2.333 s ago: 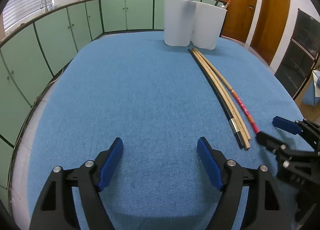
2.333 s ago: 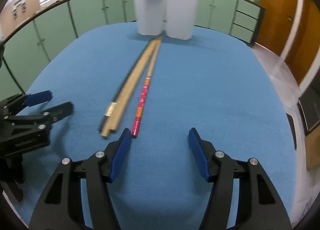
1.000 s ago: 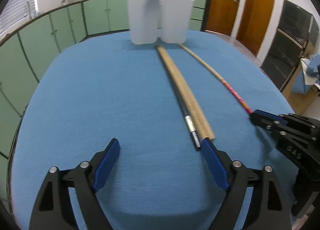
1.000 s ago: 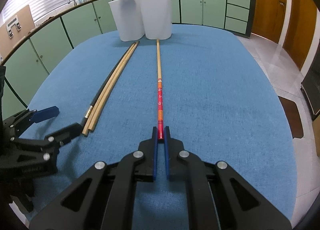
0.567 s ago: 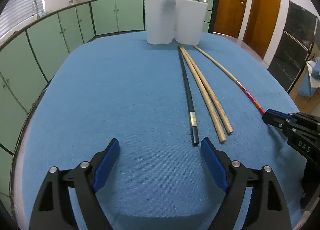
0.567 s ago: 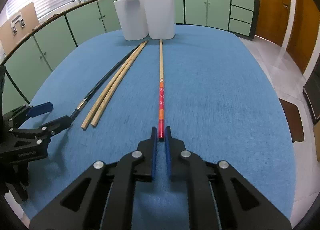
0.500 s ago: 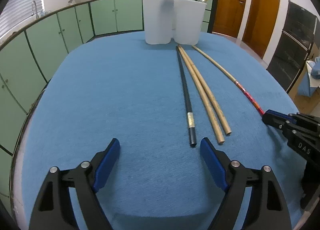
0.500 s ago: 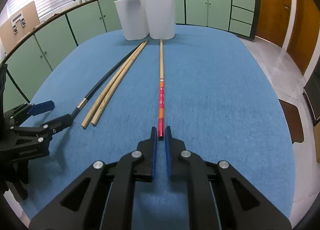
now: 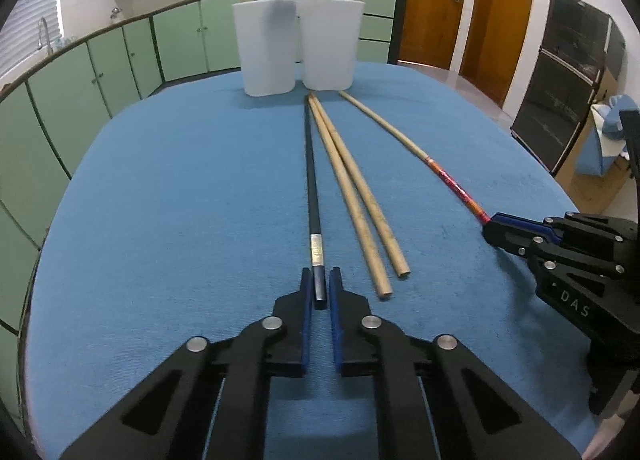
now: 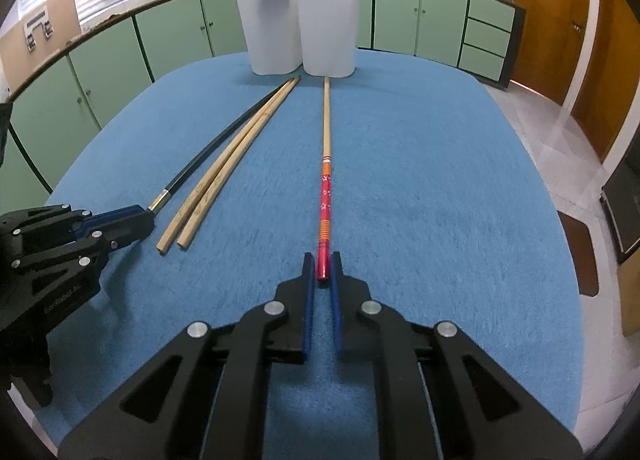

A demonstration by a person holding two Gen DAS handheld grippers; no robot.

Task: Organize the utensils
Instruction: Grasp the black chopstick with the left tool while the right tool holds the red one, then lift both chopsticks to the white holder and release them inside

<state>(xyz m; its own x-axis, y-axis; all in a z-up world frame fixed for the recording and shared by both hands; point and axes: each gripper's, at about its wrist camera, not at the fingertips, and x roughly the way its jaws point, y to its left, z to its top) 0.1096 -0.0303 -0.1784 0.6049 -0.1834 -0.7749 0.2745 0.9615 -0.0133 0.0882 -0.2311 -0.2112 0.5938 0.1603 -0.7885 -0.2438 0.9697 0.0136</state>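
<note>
The room is a kitchen with green cabinets [image 9: 120,59] along the wall and brown wooden doors [image 9: 432,3] on the right side. The desk [image 9: 180,199] wears a blue cloth. At its far edge stand two white holders [image 9: 298,45], touching, with chopsticks inside. On the cloth lie a black chopstick [image 9: 312,179], two plain wooden chopsticks [image 9: 356,195] just beside it, and a red-ended chopstick [image 10: 325,195] apart. The left gripper [image 9: 321,292] has just been closing and now clamps the black chopstick's near end. The right gripper [image 10: 322,274] is closed on the red end.
</note>
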